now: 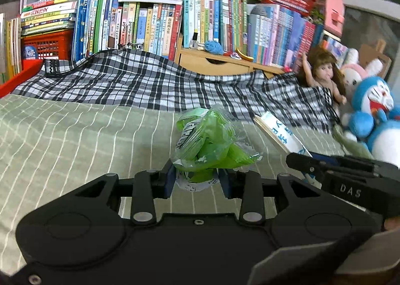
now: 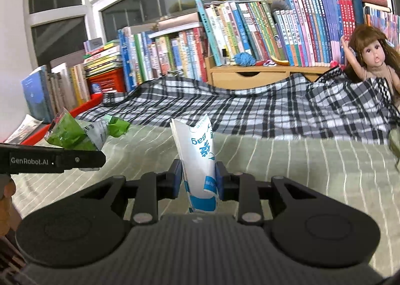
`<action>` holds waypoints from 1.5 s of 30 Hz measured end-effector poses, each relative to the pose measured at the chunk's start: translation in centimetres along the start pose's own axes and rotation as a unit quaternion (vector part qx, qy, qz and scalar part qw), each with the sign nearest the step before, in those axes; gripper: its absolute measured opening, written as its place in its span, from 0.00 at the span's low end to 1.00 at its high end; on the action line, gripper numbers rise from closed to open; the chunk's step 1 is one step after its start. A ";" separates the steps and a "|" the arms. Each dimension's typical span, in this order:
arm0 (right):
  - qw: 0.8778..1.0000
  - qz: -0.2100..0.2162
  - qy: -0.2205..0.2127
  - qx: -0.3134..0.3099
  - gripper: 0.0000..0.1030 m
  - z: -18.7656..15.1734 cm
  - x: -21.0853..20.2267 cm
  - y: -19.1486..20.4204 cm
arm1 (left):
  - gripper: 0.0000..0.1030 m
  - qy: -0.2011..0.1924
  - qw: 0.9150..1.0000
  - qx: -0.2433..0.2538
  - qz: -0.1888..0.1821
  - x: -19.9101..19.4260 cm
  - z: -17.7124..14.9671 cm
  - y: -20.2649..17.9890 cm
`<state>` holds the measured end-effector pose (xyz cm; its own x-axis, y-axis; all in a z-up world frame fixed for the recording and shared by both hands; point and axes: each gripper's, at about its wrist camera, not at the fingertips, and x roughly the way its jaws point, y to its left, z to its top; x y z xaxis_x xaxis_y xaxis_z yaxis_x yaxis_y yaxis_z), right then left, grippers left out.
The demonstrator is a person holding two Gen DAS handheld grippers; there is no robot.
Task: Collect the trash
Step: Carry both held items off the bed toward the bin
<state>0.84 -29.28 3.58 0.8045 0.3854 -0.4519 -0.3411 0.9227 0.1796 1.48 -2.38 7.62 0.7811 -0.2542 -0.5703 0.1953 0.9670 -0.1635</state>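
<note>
From the left wrist view, the left tool [image 1: 196, 180] was clenched on a crumpled green and clear plastic wrapper [image 1: 212, 145], its blue pads pressing the wrapper's lower end while the rest stuck up above the pale green striped bed sheet [image 1: 75, 140]. At about three o'clock the right tool [image 1: 303, 163] came into frame, holding one end of a white and blue paper bag [image 1: 280, 130]. Beyond, at twelve o'clock, lay a black and white checked cloth [image 1: 150, 85], with a long-haired doll [image 1: 322, 72] at two o'clock.

From the right wrist view, the right tool [image 2: 197, 178] was clamped on the white and blue paper bag [image 2: 200, 157], which stood upright between its pads. At nine o'clock the left tool's finger carried the green wrapper [image 2: 82, 132] above the bed.

Both pieces looked picked up, so the step seemed to be carrying. No bin showed in either view; the next move would call for finding one and keeping both grips firm on the light, slippery wrappers.
</note>
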 end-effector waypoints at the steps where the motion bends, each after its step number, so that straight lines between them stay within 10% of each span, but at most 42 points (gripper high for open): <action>1: 1.000 0.003 0.000 0.000 0.33 -0.4 -0.5 0.3 | 0.33 0.001 1.000 0.007 -0.001 -0.6 -0.5 -0.1; 27: 0.997 0.053 0.050 0.013 0.38 -13.1 -9.2 6.6 | 0.34 0.074 0.997 0.029 -0.001 -8.8 -16.2 2.0; 45: 0.995 0.070 0.070 0.023 0.38 -16.2 -11.1 8.2 | 0.34 0.073 0.995 0.056 -0.025 -13.9 -18.4 1.5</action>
<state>-18.75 -26.17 -4.09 0.6733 0.5084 -0.5369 -0.4197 0.8606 0.2886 -20.01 2.26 0.51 0.6763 -0.2942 -0.6753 0.3026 0.9468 -0.1094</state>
